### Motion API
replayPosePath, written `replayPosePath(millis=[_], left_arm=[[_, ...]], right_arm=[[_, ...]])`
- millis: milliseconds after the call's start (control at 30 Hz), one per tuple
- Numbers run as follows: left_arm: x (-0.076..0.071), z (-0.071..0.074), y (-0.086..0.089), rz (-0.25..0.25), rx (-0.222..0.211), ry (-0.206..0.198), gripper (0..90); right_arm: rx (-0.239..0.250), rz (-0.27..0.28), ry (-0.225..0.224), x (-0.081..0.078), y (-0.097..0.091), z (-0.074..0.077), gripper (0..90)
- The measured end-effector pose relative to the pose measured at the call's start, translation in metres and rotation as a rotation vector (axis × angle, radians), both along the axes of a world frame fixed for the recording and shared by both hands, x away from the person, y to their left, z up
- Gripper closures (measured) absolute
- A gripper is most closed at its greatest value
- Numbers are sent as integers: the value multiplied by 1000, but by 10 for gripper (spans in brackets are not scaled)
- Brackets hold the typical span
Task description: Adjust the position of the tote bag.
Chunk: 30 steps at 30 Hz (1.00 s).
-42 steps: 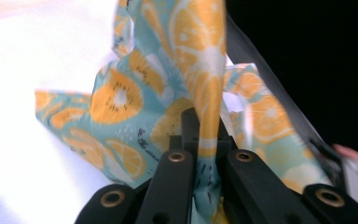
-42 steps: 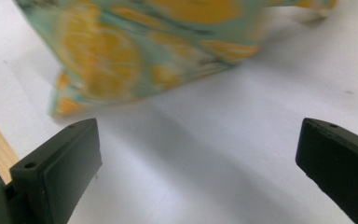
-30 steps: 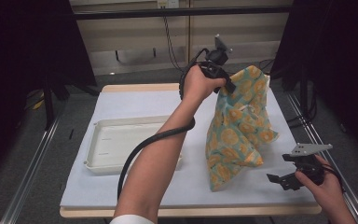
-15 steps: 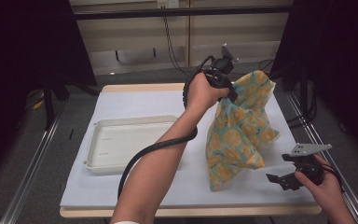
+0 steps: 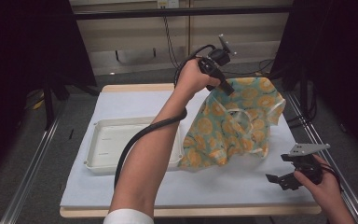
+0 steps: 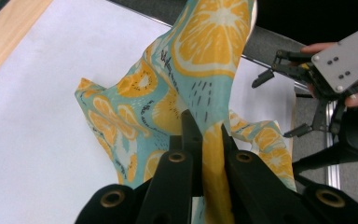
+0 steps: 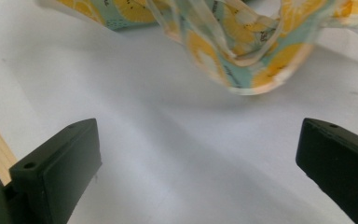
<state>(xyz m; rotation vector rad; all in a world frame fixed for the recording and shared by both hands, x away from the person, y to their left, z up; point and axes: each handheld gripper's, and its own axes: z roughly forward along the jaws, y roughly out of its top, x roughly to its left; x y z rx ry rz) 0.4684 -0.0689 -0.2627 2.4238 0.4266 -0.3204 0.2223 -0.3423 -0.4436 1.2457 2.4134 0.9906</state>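
A person's left gripper (image 5: 227,88) is clamped on the upper edge of an orange-patterned cloth (image 5: 233,123), holding it lifted over the right half of the white-covered table (image 5: 121,100). In the left gripper view its two black jaws have closed tight, with a fold of the cloth (image 6: 186,88) pinched between them. The fabric hangs down and spreads rightward; its lower edge appears to brush the tabletop just beside a white tray (image 5: 116,144), which sits on the left, holding nothing.

At the near right corner, the right gripper (image 5: 279,179) hovers low over the table with its jaws spread wide and nothing between them. Its own view looks across bare table at the drooping hem of the cloth (image 7: 242,56), close ahead but apart from the jaws.

The pick-up looks done on one side only. A second grip on the free edge, and any spreading, folding or placing of the cloth, appear yet to come.
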Motion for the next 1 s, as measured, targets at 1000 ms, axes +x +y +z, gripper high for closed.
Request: replayPosePath(millis=[1000], left_arm=[[-12, -15, 9, 89, -74, -36, 900]], right_arm=[[-12, 8, -9, 1, 4, 1, 0]])
